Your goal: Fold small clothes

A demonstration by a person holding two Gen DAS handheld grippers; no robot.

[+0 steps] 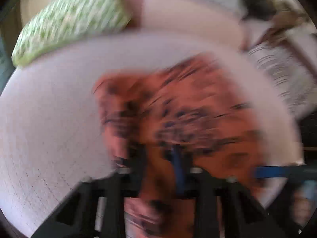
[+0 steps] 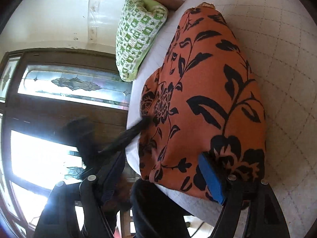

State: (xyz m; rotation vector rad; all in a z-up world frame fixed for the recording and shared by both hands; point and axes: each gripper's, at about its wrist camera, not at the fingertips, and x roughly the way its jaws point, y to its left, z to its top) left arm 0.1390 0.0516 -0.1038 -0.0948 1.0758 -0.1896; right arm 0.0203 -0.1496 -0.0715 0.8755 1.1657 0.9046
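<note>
An orange garment with black flowers lies folded on the white bed sheet. The left wrist view is badly blurred. In it my left gripper points down onto the near part of the garment, with the jaws close together and orange cloth bunched between them. The right wrist view shows that gripper as a dark blur at the garment's edge. My right gripper stands wide open. Its blue pad hovers over the garment's near corner, and its other finger hangs off the bed's edge.
A green-and-white patterned pillow lies at the far end of the bed. Striped cloth and darker clothes are piled to the right. A wooden door with glass panes stands beyond the bed. A person's dark trousers are close by.
</note>
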